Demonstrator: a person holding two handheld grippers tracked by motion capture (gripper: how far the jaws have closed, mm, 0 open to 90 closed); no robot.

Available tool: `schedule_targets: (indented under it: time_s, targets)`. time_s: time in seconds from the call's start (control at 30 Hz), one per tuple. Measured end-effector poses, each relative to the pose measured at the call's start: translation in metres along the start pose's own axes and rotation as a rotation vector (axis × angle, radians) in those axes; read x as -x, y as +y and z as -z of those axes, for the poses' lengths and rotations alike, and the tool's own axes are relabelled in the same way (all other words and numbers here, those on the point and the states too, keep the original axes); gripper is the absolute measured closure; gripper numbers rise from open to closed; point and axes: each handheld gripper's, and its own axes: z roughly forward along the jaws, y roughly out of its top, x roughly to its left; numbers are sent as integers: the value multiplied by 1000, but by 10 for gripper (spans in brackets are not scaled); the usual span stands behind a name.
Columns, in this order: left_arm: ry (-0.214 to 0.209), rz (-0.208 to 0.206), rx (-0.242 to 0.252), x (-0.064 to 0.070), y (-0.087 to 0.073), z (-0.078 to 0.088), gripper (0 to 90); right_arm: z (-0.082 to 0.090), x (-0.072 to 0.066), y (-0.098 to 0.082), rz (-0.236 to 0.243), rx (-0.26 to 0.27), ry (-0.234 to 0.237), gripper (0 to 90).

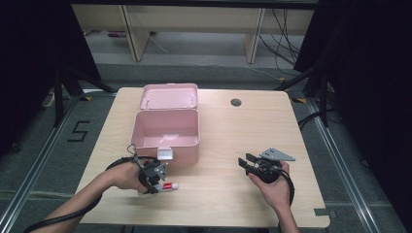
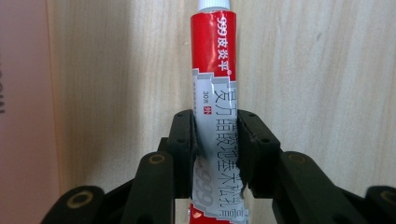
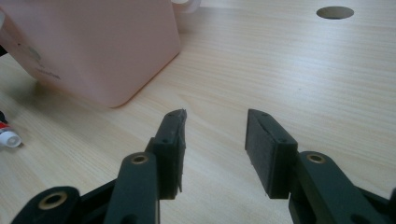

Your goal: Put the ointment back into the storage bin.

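Pale wood table (image 1: pixel 228 141) w/ a pink box (image 1: pixel 166 133) near its middle, lid open. The tube (image 2: pixel 215 116), red and silver, lay flat on the table just in front of the box, at the left side; its long axis ran straight along the left gripper (image 2: pixel 215 140), white cap pointing away from it. Jaws were clamped on the tube's lower half, denting it. Label read "999" plus Chinese characters and "30". Right gripper (image 3: pixel 214 140) sat well apart to the right, jaws spread, nothing between them.

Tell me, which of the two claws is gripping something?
The left claw: its pads clamp a red and silver ointment tube. The right claw gapes over bare table.
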Motion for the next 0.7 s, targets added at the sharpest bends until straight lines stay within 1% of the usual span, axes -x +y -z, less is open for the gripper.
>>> schedule_targets:
  time_s: [0.07,0.1,0.13,0.27,0.33,0.4,0.43,0.5,0.57,0.6,0.67,0.7]
  targets:
    - [1,-7,-2,0,0,0,682,-1,0,0,4,5,3,590]
    - [2,-9,-2,1,0,0,682,0,0,0,-4,-1,5,590]
    - [1,-5,-1,1,0,0,682,-1,0,0,1,2,4,590]
    - [2,-15,-17,1,2,0,684,0,0,0,4,3,1,590]
    - [7,-16,-17,1,3,0,685,1,0,0,0,-3,-5,591]
    - [8,-17,-21,1,3,1,686,0,0,0,-2,1,-1,591]
    - [8,-18,-21,1,3,1,686,1,0,0,-1,-6,-1,591]
    - [3,-12,-17,3,3,2,686,1,0,0,-2,1,-1,590]
    - [9,-20,-15,3,3,3,686,0,0,0,-4,1,-3,591]
    - [6,-21,-15,3,3,4,686,1,0,0,9,2,-11,591]
    - [8,-21,-5,4,3,7,686,1,0,0,0,-2,-6,590]
    - [10,-23,1,4,3,8,686,1,1,0,15,4,-15,591]
